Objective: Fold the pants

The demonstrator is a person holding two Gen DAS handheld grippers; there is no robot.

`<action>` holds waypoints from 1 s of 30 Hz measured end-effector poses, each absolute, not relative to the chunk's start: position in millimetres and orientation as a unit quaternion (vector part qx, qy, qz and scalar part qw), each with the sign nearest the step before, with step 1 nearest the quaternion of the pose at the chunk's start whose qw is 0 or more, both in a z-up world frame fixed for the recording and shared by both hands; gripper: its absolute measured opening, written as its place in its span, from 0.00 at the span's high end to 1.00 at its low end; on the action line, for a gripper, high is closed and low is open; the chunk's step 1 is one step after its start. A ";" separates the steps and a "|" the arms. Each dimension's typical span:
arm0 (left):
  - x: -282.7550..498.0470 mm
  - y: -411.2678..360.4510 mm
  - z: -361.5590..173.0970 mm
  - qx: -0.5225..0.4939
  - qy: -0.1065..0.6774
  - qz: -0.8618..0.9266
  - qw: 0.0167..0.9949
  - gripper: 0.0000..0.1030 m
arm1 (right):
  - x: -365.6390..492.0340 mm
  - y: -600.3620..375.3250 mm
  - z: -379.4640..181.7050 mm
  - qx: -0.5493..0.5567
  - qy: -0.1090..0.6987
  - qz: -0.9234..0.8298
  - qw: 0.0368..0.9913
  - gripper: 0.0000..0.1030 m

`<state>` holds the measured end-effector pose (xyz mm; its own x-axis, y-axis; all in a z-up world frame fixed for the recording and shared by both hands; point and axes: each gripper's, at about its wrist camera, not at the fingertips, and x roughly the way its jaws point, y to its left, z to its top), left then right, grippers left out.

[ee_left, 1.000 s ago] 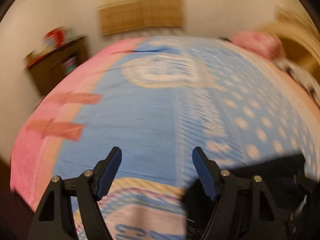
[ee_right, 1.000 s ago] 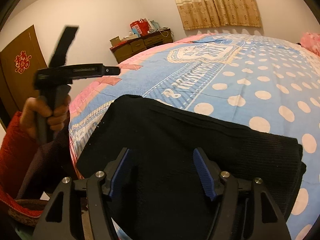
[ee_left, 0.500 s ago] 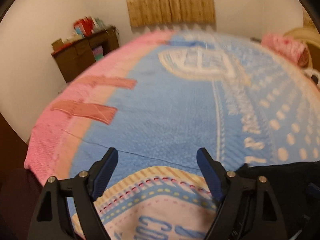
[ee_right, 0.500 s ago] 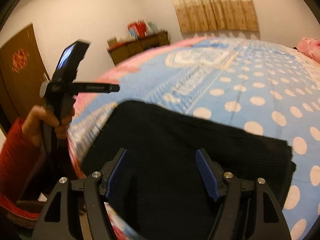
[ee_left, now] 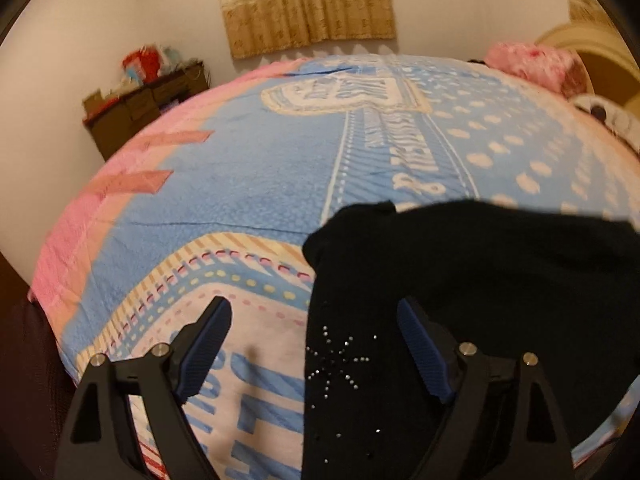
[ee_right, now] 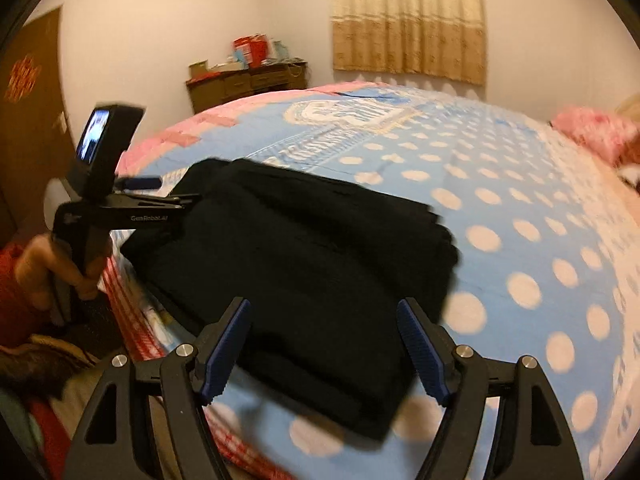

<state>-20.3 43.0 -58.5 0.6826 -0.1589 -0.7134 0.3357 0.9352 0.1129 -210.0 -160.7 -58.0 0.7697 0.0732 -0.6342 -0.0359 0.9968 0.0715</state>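
Observation:
The black pants (ee_right: 312,256) lie folded in a thick rectangular stack near the front edge of the bed. In the left wrist view they (ee_left: 500,280) fill the lower right, with a small rhinestone star on the cloth. My left gripper (ee_left: 316,344) is open and empty, held just above the pants' left edge. From the right wrist view the left gripper (ee_right: 160,190) shows at the stack's left end. My right gripper (ee_right: 324,348) is open and empty, hovering over the near side of the stack.
The bed (ee_right: 520,184) has a blue polka-dot cover with a pink border (ee_left: 80,216). A brown dresser (ee_right: 248,84) stands by the far wall under a curtain (ee_right: 408,20). A pink pillow (ee_right: 592,132) lies at the right.
The left gripper has swung right and down, so the pants now fill its lower right view. The right gripper has pulled back and turned right. Both stay open.

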 end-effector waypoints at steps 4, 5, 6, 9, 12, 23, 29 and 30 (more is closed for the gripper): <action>-32.3 47.1 -38.8 0.095 0.362 -0.136 0.917 0.15 | -219.5 -177.0 -39.8 0.080 0.297 0.018 0.951 0.26; -36.1 45.4 -37.1 0.096 0.358 -0.137 0.919 0.15 | -217.1 -176.6 -35.4 0.084 0.288 0.022 0.954 0.26; -39.9 43.0 -37.4 0.099 0.355 -0.138 0.919 0.15 | -211.5 -173.4 -31.7 0.077 0.282 0.023 0.956 0.26; -45.3 30.3 -51.5 0.122 0.368 -0.146 0.910 0.14 | -189.2 -163.5 -31.8 0.050 0.277 0.027 0.959 0.26; -45.8 25.6 -64.7 0.126 0.367 -0.132 0.912 0.09 | -162.2 -166.3 -54.5 0.051 0.322 0.000 0.945 0.25; -83.2 19.6 -19.8 0.131 0.330 -0.110 0.928 0.04 | -218.0 -152.4 12.5 0.160 0.230 -0.041 0.959 0.12; -102.7 21.0 3.0 0.111 0.308 -0.124 0.937 0.00 | -235.0 -139.2 3.4 0.183 0.233 -0.069 0.953 0.12; -103.7 21.3 5.1 0.108 0.309 -0.126 0.937 0.00 | -232.9 -140.7 2.4 0.195 0.244 -0.071 0.947 0.12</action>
<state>-103.7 21.3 5.1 0.7775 -0.1694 -0.6056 0.3029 0.9448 0.1246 -232.9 -140.7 2.4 0.8707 -0.0395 -0.4902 0.2298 0.9140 0.3344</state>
